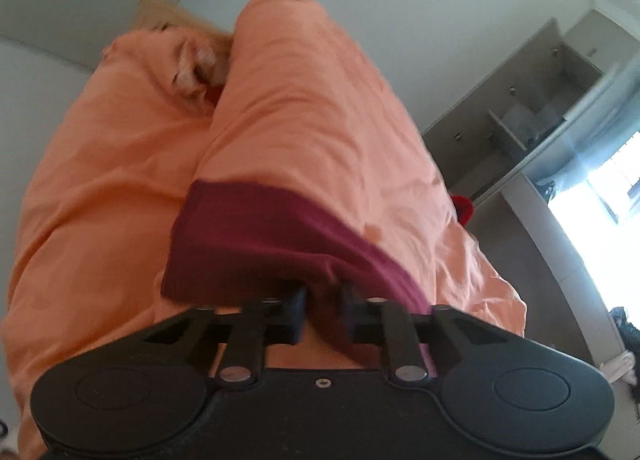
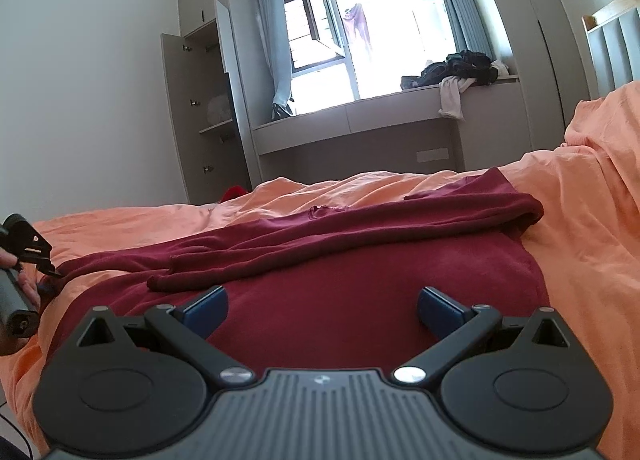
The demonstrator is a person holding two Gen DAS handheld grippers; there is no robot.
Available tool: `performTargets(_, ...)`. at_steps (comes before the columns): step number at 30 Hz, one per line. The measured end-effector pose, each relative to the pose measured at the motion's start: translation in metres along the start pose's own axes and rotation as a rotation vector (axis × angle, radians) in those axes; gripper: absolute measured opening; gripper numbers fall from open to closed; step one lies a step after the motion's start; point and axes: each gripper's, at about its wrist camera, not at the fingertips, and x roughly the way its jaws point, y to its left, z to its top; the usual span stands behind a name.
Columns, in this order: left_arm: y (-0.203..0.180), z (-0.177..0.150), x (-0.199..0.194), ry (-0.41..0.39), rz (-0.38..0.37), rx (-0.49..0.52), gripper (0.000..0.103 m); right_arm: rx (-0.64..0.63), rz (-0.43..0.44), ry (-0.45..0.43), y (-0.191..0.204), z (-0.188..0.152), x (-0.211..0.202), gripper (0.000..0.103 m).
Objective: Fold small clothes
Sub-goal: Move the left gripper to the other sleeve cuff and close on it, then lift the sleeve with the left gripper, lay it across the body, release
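Left wrist: left claw (image 1: 323, 310) pinches maroon garment (image 1: 256, 244) hem; right claw (image 2: 322, 310) spread above it.

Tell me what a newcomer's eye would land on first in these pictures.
First, the dark red fleece garment spread flat on the wrinkled orange bedsheet, one long sleeve folded across its body. Next, the left claw, shut on the garment's edge, while the right claw hangs open over the red cloth. Behind the bed, a bright open window glares above a ledge holding a heap of dark clothes.
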Motion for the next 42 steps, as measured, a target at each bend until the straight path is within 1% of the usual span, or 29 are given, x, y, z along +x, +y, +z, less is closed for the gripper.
performTargets(1,-0.004,0.001,-0.001,-0.024,-0.004,0.030,0.008,-0.005,0.002,-0.002,-0.002,0.001,0.000,0.103)
performTargets(2,-0.009,0.003,0.000,-0.045,-0.018,0.059,0.007,-0.009,0.001,-0.005,-0.002,0.002,0.000,0.103)
performTargets(4,-0.020,0.009,-0.001,-0.112,-0.081,0.120,0.006,-0.013,-0.004,-0.014,-0.007,0.004,-0.002,0.103)
performTargets(5,-0.028,0.014,-0.003,-0.153,-0.112,0.173,0.006,-0.012,-0.008,-0.020,-0.011,0.006,-0.004,0.103)
performTargets(8,-0.052,0.025,-0.004,-0.208,-0.215,0.307,0.006,-0.013,-0.026,-0.035,-0.021,0.009,-0.010,0.103)
performTargets(11,-0.076,0.030,-0.004,-0.227,-0.301,0.404,0.006,-0.011,-0.040,-0.043,-0.028,0.011,-0.013,0.103)
performTargets(13,-0.094,0.032,-0.008,-0.234,-0.386,0.459,0.006,-0.008,-0.050,-0.048,-0.033,0.012,-0.015,0.103)
performTargets(15,-0.115,0.029,-0.015,-0.226,-0.490,0.522,0.006,-0.004,-0.060,-0.057,-0.036,0.013,-0.017,0.103)
performTargets(17,-0.135,0.022,-0.023,-0.214,-0.575,0.599,0.006,-0.002,-0.071,-0.063,-0.040,0.014,-0.019,0.103)
performTargets(19,-0.153,0.009,-0.034,-0.199,-0.658,0.681,0.006,-0.001,-0.089,-0.071,-0.044,0.015,-0.023,0.103)
performTargets(22,-0.173,-0.017,-0.049,-0.150,-0.787,0.809,0.006,0.001,-0.119,-0.082,-0.052,0.015,-0.032,0.103)
performTargets(23,-0.178,-0.028,-0.056,-0.128,-0.832,0.865,0.007,0.000,-0.132,-0.084,-0.055,0.014,-0.035,0.103)
performTargets(27,-0.187,-0.078,-0.078,-0.017,-0.972,1.055,0.007,0.003,-0.183,-0.083,-0.068,0.013,-0.045,0.103)
performTargets(28,-0.187,-0.091,-0.083,0.010,-0.993,1.104,0.007,0.007,-0.194,-0.082,-0.071,0.012,-0.047,0.103)
performTargets(31,-0.179,-0.128,-0.090,0.112,-1.045,1.238,0.008,0.027,-0.223,-0.079,-0.081,0.010,-0.053,0.103)
performTargets(33,-0.167,-0.152,-0.089,0.199,-1.060,1.309,0.008,0.044,-0.238,-0.079,-0.087,0.009,-0.057,0.103)
performTargets(35,-0.154,-0.171,-0.090,0.259,-1.071,1.355,0.009,0.062,-0.244,-0.083,-0.091,0.007,-0.061,0.103)
performTargets(36,-0.145,-0.178,-0.091,0.297,-1.083,1.380,0.011,0.069,-0.244,-0.084,-0.093,0.005,-0.063,0.103)
performTargets(37,-0.138,-0.183,-0.091,0.318,-1.087,1.397,0.016,0.073,-0.243,-0.083,-0.093,0.003,-0.064,0.103)
performTargets(39,-0.120,-0.192,-0.096,0.341,-1.090,1.429,0.020,0.076,-0.238,-0.073,-0.094,0.003,-0.063,0.103)
performTargets(41,-0.110,-0.196,-0.098,0.371,-1.099,1.445,0.027,0.080,-0.227,-0.069,-0.094,0.003,-0.062,0.103)
performTargets(42,-0.107,-0.195,-0.098,0.384,-1.104,1.445,0.035,0.080,-0.222,-0.069,-0.094,0.003,-0.061,0.103)
